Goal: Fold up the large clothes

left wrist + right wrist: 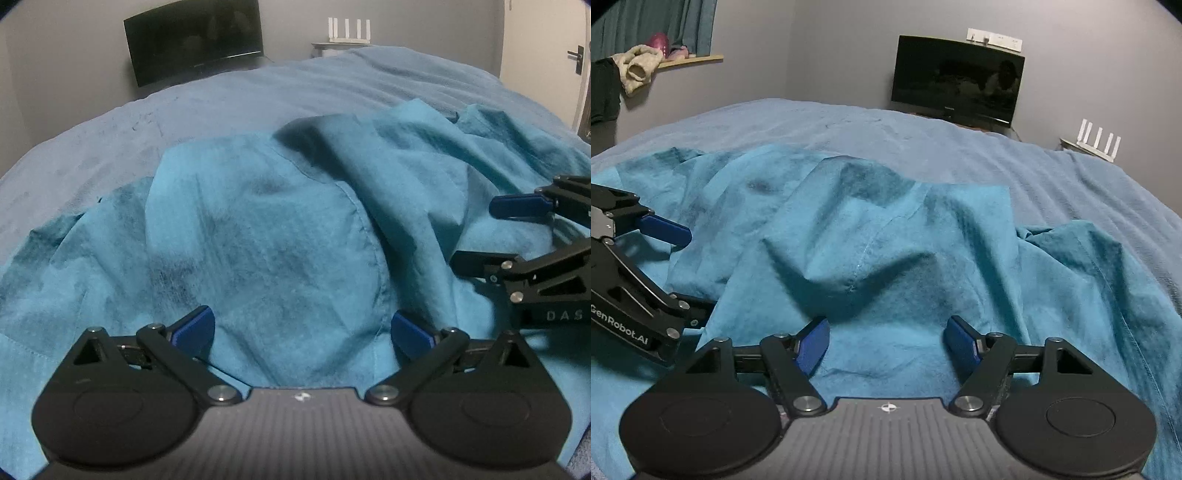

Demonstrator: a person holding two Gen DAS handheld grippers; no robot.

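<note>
Left tool (pixel 303 330): spread wide, blue pads apart, nothing between them; it hangs low over the garment, pointing toward the far wall.
Right tool (pixel 885 341): also spread, pads apart and gripping nothing; low over the cloth, beside the left tool.
Right tool seen from the left camera (pixel 495 236): enters at the right edge, one blue pad up and one black finger lower, parted, close to the cloth; whether it touches I cannot tell.
Left tool seen from the right camera (pixel 689 269): enters at the left edge, fingers parted, the lower one down at the cloth.
Garment (pixel 266 236): large teal piece, rumpled, lying on the bed straight ahead of and under both tools; it fills the near half of each view.
Folds: ahead of the left tool a raised ridge runs up and to the right; ahead of the right tool (pixel 857 266) a seam dips into a shadowed hollow.
Garment edge: a hemmed border trails off to the right of the right tool.
Bed (pixel 207 110): blue-grey cover, stretching beyond the garment to the wall.
Monitor (pixel 195 40): dark screen past the bed, ahead and left of the left tool.
Router (pixel 349 31): white, with upright aerials, to the right of the monitor.
Shelf (pixel 690 61): far left of the right tool, with a beige cloth (pixel 637 66) bunched on it.
</note>
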